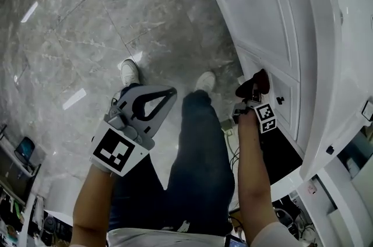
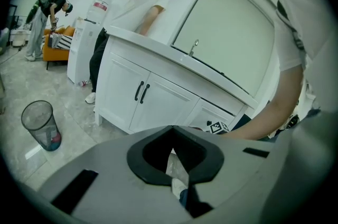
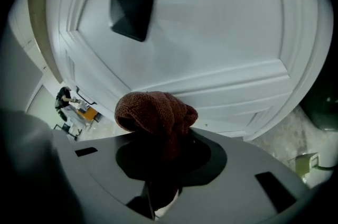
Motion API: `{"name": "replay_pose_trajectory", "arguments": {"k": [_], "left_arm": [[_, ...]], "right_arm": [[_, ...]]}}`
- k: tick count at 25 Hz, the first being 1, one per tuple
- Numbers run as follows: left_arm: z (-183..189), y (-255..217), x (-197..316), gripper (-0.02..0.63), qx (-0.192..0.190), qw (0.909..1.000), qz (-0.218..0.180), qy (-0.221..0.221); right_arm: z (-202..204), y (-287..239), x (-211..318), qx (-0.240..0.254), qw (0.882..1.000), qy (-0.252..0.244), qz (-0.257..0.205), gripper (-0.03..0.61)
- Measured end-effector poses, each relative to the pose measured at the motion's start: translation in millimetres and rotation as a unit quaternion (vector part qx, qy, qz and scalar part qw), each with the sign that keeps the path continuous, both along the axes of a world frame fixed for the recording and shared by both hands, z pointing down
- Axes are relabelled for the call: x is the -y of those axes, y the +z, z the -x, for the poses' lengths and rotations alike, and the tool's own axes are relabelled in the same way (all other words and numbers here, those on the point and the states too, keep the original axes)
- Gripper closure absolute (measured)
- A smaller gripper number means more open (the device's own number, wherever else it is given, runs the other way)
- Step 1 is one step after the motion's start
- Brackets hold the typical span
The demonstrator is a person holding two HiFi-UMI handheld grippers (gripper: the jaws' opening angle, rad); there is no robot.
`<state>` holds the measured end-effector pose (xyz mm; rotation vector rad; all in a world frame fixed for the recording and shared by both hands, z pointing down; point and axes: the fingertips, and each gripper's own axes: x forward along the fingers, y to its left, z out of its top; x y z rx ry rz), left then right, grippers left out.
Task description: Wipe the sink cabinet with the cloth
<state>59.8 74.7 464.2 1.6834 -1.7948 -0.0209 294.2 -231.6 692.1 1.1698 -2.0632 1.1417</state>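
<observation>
Right now my right gripper (image 3: pixel 158 130) is clenched on the rust-brown terry cloth (image 3: pixel 156 111). The cloth bulges out past the jaw tips as a rounded wad, directly ahead of the gripper and very close to the white panelled sink cabinet (image 3: pixel 222 33). I cannot tell from either view whether the wad is actually touching the panel or sitting just off it.

My main worry is the hold. Only a bunched fold appears to be pinched, so friction against the painted face could drag the cloth out of the jaws once I press and sweep. If the wad flattens or slips, the hard jaw tips behind it would meet the paint and could scuff it.

The second hazard is the black square knob (image 3: pixel 132 12), which sits above the gripper and a little to its left. A stroke carried up that way could catch the loose terry on the knob's corners, or knock the gripper against it.

The raised moulding just ahead of the wad is another edge where the cloth could catch and tug free.

My left gripper (image 1: pixel 169 91) is closed on nothing and hangs over the grey marble floor (image 1: pixel 87 36), well off to the side of the working gripper, so I see little risk from it.
</observation>
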Motion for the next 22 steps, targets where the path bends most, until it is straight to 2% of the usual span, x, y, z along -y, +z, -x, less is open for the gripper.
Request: {"name": "replay_pose_trajectory", "arguments": {"k": [3,6,10,13,17,19,22], "left_arm": [[5.5,-16.5,-8.0,0.603,-0.002,0.9998,-0.001,-0.018],[17.6,-31.5,-17.4,0.603,0.011,0.9993,-0.009,-0.035],[31.5,-48.7,-27.6,0.603,0.023,0.9978,-0.005,-0.062],[42.3,-70.2,-33.6,0.603,0.022,0.9962,-0.012,-0.084],[57.3,-104.0,-38.0,0.603,0.034,0.9944,-0.024,-0.097],[63.8,-123.2,-41.9,0.603,0.042,0.9936,-0.029,-0.101],[74.0,-154.9,-47.7,0.603,0.054,0.9923,-0.035,-0.106]], "right_arm": [[33.1,-33.9,-16.4,0.019,0.999,-0.044,0.0,0.482],[82.5,-66.3,-41.0,0.05,0.994,-0.093,0.0,0.482],[143.3,-113.8,-86.0,0.079,0.979,-0.189,-0.003,0.482],[181.6,-161.5,-122.6,0.093,0.958,-0.271,-0.017,0.482],[228.2,-235.9,-157.9,0.107,0.915,-0.384,-0.07,0.482],[242.6,-273.5,-173.0,0.119,0.898,-0.415,-0.088,0.482],[261.6,-330.1,-190.6,0.145,0.879,-0.441,-0.108,0.482]]}}
